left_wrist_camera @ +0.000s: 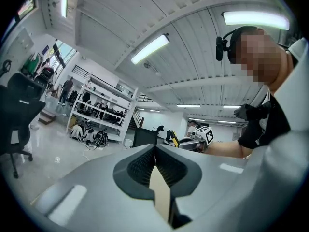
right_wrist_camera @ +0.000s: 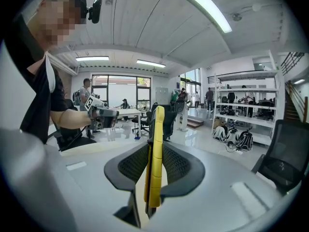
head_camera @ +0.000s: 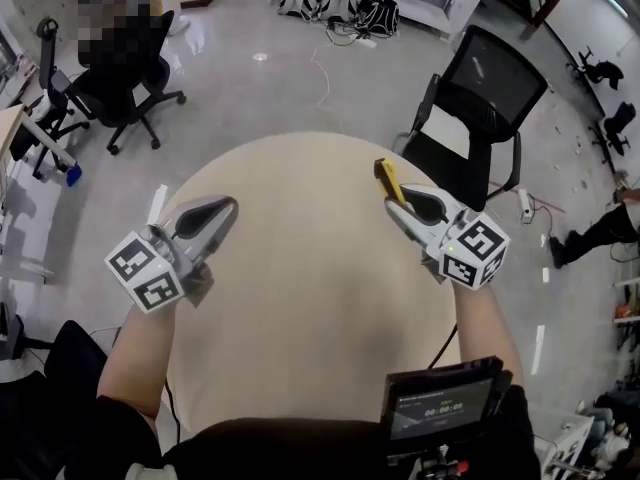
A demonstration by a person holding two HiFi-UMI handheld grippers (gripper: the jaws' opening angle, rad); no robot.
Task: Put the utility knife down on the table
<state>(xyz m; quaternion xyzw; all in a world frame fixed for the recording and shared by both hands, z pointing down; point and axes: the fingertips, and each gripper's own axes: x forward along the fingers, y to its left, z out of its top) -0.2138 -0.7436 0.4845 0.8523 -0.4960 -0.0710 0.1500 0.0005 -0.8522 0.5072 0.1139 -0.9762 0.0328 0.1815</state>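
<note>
A yellow utility knife [head_camera: 387,178] stands upright between the jaws of my right gripper [head_camera: 395,208], which is shut on it above the right side of the round beige table [head_camera: 300,298]. In the right gripper view the knife [right_wrist_camera: 156,129] sticks up past the jaw tips of the gripper [right_wrist_camera: 154,151]. My left gripper [head_camera: 228,208] hovers over the table's left side. In its own view the left gripper [left_wrist_camera: 155,148] has its jaws meeting, with nothing between them. Each gripper shows small in the other's view: the right one [left_wrist_camera: 193,141] and the left one [right_wrist_camera: 104,116].
A black mesh chair [head_camera: 480,98] stands just behind the table at the right. Another black office chair [head_camera: 125,78] with a seated person is at the back left. Shelves with bags [head_camera: 340,3] line the far wall. A small screen device [head_camera: 440,403] hangs at my chest.
</note>
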